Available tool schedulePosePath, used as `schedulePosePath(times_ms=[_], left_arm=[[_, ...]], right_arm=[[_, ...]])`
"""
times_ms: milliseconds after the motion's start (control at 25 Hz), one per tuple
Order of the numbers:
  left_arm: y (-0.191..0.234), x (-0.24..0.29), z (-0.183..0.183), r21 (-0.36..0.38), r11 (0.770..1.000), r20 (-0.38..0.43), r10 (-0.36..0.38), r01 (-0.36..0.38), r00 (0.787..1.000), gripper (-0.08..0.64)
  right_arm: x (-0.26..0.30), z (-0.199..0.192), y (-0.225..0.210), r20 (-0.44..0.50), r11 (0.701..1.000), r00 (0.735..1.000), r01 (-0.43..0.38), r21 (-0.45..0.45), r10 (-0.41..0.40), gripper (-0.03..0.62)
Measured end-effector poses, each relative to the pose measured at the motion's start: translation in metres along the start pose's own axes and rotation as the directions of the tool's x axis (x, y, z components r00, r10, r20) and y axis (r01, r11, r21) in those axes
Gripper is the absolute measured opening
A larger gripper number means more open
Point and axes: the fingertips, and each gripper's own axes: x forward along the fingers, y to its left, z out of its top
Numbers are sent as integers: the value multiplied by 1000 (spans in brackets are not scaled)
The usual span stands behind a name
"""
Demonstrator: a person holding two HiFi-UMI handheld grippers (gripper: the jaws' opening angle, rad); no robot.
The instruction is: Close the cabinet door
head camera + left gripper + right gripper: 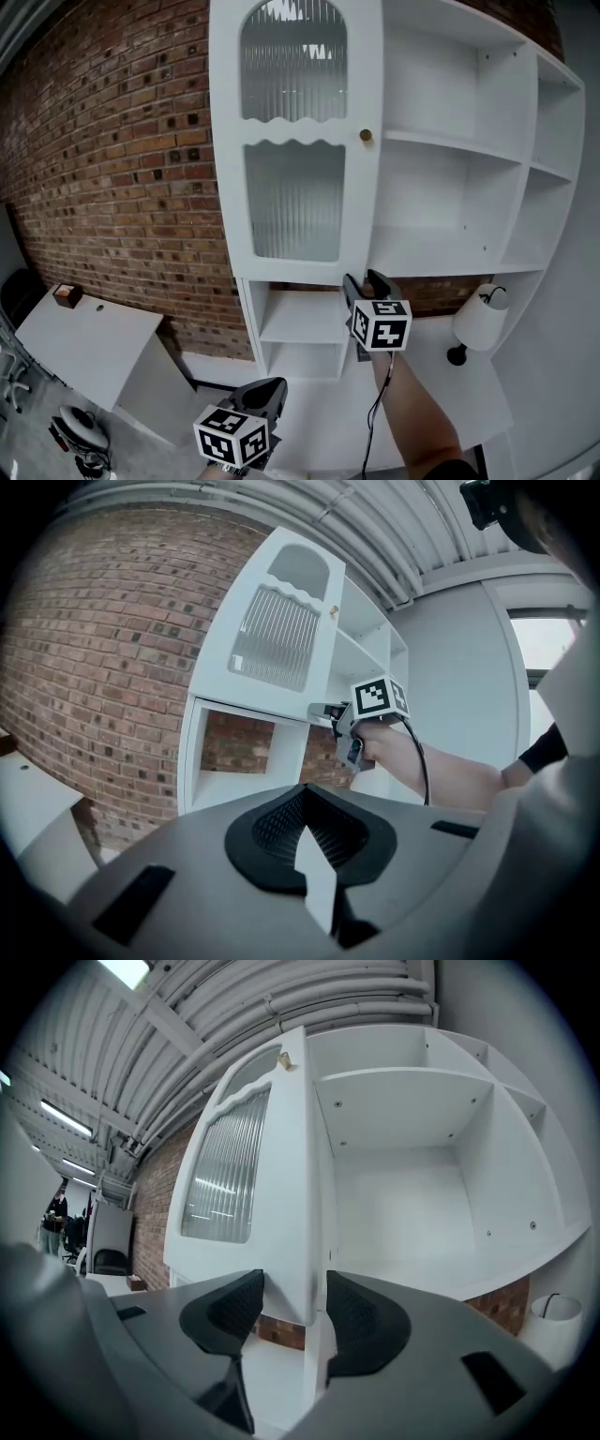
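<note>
A red-brick wall (112, 169) ran behind and to the left of a tall white cabinet (450, 187). Its open shelf compartments (441, 112) lay to the right of the cabinet door (295, 112), with clear room between the two. The door stood swung out from the cabinet's upper left, above the lower cubbies (300, 319), and its free edge was turned toward the person. It was a smooth, painted white panel with an arched top. It held two ribbed glass panes (295, 202) that met along wavy rails, and a small round brass-coloured knob (366, 135) sat near its right edge. A flat white table (89, 342) stood low against the wall at left, well apart from the door. A white-shaded lamp (480, 319) on a black base stood under the shelves at right. The right gripper (366, 279) reached level to the door's lower right corner, its ridged black pads spread to either side of the door's edge. The left gripper (270, 386) hung lower, near the person, with its pads pressed together on nothing.
</note>
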Motion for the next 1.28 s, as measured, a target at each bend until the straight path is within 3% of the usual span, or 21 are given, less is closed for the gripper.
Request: schedulePosePath(times_ms=[680,840,920,960,1280], left_arm=[[22,-11,-3,-27,999,4,43,-43,999,6],[19,-24,-7,-31,999,4,39,-39,999,6],[21,-34,-9,-38,998,6,45,-45,999,6],[22,-40,-10,-42,998,9,50,-49,999,6],[18,-98,-15,-45,998,40,55,-54,998,6]], right_arm=[[18,-2,-6,-10,1000,1000,17,26,-17,219],[-5,-2,-5,7,996,1000,30,80,-30,154],[-24,1,-1,28,996,999,36,83,-38,58],[-34,2,4,36,996,999,31,83,-34,39],[-116,-1,80,44,994,997,-67,81,64,27]])
